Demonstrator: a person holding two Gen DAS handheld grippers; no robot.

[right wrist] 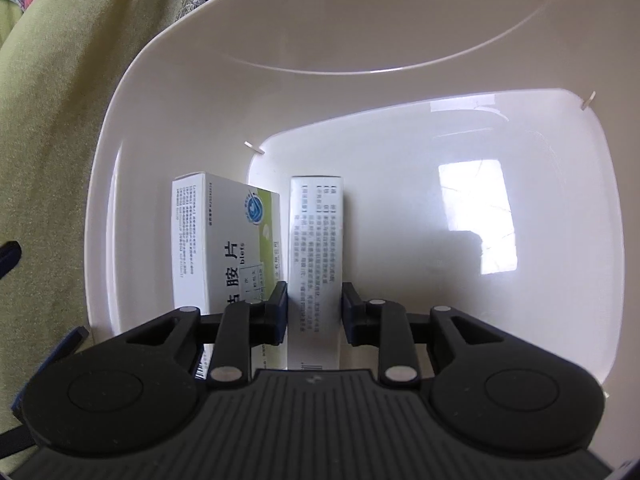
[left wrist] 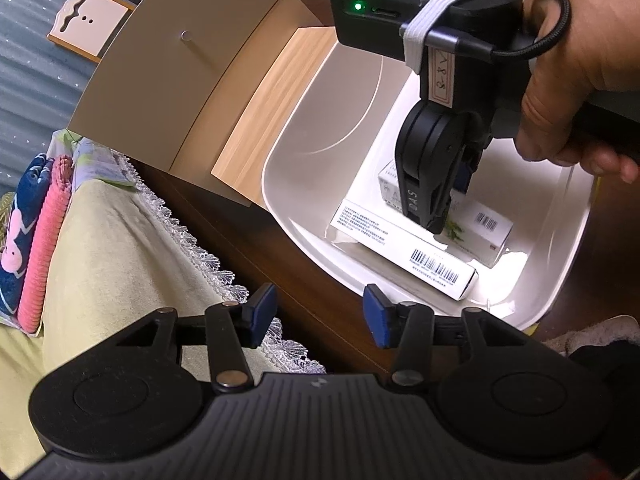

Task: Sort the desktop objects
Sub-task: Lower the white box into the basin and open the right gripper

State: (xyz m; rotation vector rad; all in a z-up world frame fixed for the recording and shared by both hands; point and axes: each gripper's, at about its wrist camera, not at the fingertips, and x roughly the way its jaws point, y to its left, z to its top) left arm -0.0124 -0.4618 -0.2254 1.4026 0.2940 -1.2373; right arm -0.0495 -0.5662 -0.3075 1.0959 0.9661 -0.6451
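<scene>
A white plastic bin (left wrist: 280, 184) stands on a dark wooden table (left wrist: 256, 248). Inside it lie a long white box with a barcode (left wrist: 404, 248) and a white box with a green leaf print (left wrist: 484, 232). A person's hand (left wrist: 580, 64) holds my right gripper (left wrist: 434, 220) down inside the bin. In the right wrist view my right gripper (right wrist: 315, 304) is shut on a narrow white box with fine print (right wrist: 316, 232), which lies along the fingers. A green-and-white medicine box (right wrist: 224, 240) lies just left of it. My left gripper (left wrist: 320, 312) hovers open and empty before the bin's near rim.
A beige drawer front with a round knob (left wrist: 186, 36) and a light wood board (left wrist: 272, 104) stand behind the bin. Left of the table is a pale green cloth with lace trim (left wrist: 120, 248), with a pink towel (left wrist: 44, 240) and blue fabric beside it.
</scene>
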